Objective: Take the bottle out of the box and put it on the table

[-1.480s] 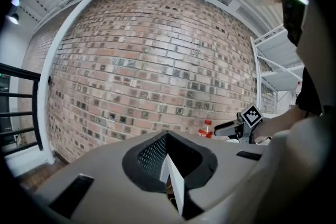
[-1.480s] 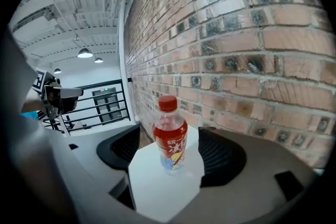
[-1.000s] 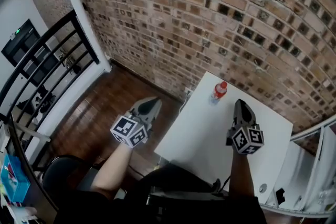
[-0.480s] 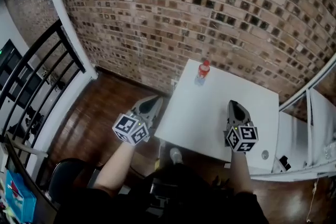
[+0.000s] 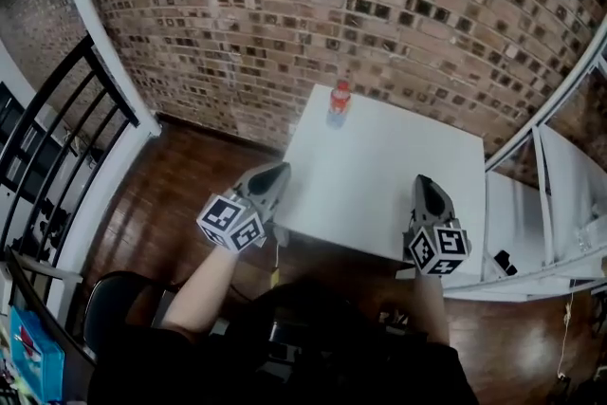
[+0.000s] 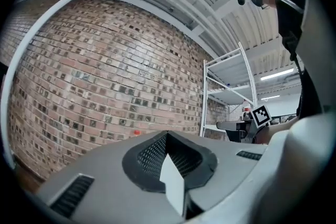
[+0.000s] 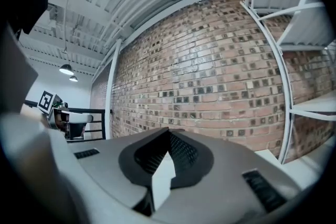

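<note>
The small clear plastic bottle with the red cap (image 5: 339, 101) stands upright at the far edge of the square white bench (image 5: 398, 156), right up against the red-brown brick wall (image 5: 285, 5). Over on one side, the left tool (image 5: 271, 175) hangs above the dark wooden floor (image 5: 180, 204), just off the bench's left edge, its jaws pressed together with nothing between them. The right tool (image 5: 426, 189) is over the bench's near right part, jaws likewise closed and empty. Both point toward the wall, well apart from the bottle.
</note>
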`<state>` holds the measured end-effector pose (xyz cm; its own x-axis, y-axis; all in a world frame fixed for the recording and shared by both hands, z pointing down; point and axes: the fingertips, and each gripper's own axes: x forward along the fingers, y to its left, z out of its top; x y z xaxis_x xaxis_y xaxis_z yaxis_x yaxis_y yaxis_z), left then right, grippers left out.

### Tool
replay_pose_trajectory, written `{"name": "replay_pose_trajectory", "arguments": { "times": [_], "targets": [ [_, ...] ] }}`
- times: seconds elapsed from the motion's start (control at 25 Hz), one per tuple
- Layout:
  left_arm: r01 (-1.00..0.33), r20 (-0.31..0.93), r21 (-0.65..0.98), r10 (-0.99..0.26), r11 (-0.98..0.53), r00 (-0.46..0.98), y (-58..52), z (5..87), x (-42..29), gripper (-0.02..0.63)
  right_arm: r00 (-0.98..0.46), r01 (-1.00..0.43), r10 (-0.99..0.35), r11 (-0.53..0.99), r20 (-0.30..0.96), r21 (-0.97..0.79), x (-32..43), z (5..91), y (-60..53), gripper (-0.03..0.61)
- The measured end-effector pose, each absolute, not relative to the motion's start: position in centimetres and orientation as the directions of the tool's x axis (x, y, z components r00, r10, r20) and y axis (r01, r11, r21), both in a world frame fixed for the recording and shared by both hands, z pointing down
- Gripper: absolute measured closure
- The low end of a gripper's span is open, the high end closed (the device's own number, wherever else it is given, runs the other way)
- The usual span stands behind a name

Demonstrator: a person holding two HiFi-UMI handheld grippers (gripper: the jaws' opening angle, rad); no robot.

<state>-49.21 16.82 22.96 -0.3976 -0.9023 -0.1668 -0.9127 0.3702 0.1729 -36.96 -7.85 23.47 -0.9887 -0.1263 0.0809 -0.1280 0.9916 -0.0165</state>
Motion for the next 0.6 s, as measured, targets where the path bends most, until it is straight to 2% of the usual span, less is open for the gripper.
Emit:
{"name": "replay_pose_trajectory", "arguments": {
  "times": [0.4, 0.6],
  "targets": [
    [-0.9, -0.149, 0.217, -0.899, 0.377, -0.412, 13.1, 24.9, -44.1, 0.609, -0.973, -0.209, -0.198, 0.974, 0.117, -0.088, -27.2, 25.6, -13.0, 0.577],
    [-0.889, -0.146, 0.232, -0.889, 0.396, -0.434, 12.6, 25.5, -44.1, 0.609, -0.963, -0.256, -0.243, 0.96, 0.12, -0.11, -24.9, 26.5, -15.3, 0.577]
  ]
}}
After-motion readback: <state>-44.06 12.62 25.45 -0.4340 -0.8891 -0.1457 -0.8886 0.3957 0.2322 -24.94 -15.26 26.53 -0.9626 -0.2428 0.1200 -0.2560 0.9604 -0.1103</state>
